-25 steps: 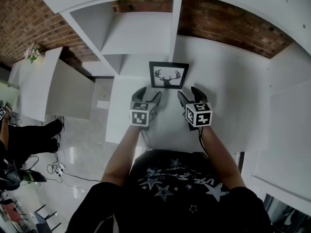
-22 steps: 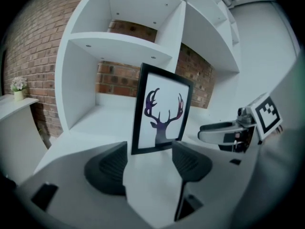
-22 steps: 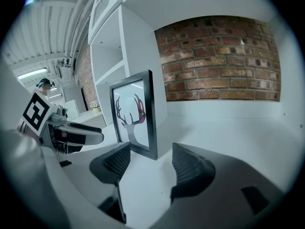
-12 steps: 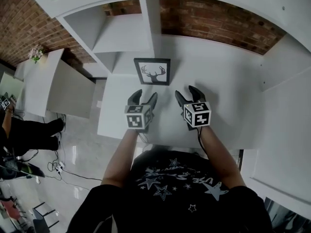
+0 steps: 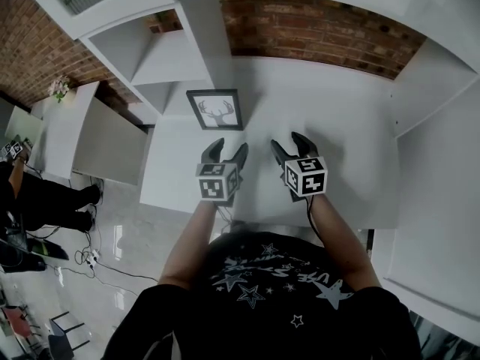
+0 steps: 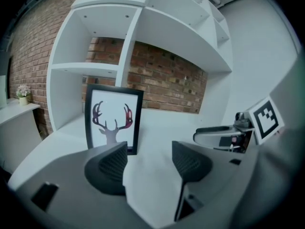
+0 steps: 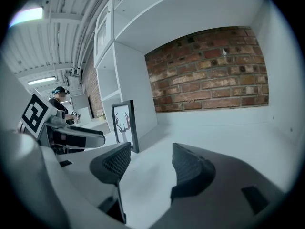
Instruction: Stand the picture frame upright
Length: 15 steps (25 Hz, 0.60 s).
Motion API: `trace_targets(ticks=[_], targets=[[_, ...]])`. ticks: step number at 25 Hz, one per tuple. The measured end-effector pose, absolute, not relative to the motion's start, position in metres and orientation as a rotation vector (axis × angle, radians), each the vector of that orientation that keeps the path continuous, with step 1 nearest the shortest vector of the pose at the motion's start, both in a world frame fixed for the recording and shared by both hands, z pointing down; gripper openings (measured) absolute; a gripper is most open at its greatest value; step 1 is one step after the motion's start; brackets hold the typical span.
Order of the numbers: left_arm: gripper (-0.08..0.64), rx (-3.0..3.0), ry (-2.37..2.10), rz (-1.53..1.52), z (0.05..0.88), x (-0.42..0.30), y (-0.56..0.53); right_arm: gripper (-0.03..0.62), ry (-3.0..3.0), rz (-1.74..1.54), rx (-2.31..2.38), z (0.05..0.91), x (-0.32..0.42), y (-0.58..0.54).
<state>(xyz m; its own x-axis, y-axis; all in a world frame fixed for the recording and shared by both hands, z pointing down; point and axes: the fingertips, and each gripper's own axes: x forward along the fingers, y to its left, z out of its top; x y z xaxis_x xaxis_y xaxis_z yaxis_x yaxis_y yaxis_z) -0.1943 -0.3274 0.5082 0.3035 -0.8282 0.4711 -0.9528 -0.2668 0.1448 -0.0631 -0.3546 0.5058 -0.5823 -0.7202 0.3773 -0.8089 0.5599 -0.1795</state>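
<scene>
Picture frame (image 5: pixel 215 109) with a deer print is seen standing upright, or nearly so, on the white desk (image 5: pixel 352 148), toward its left side, near the foot of the white shelf unit (image 5: pixel 161 58). A brick wall (image 5: pixel 315 28) is seen behind

The left gripper (image 5: pixel 226 148) is held with its jaws apart and only bare desk shows between them. The right gripper (image 5: pixel 289 142) is held the same way, jaws apart and nothing gripped. Both are held short of the frame and clear of it. The frame is placed ahead of the left gripper and slightly to its left

The task is judged done or as good as done, so the main risk is that it gets undone:
- The frame's rear support is not shown in any view, so how firmly it stands cannot be told
- If the left gripper is pushed forward, the frame could be clipped by a jaw tip and toppled backward or onto its face
- If the desk is bumped by either gripper, a lightly propped frame could be slid or dropped flat
- If the frame is regrasped high on its edge, it could be tilted off its support
</scene>
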Motion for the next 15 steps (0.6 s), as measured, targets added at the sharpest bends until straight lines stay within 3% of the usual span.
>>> trace_targets(ticks=[15], targets=[[0.273,2.150,-1.662,0.462,0.501,-0.104,-0.286,0.255,-2.611,0.528,1.154,0.503,0.031,-0.320]])
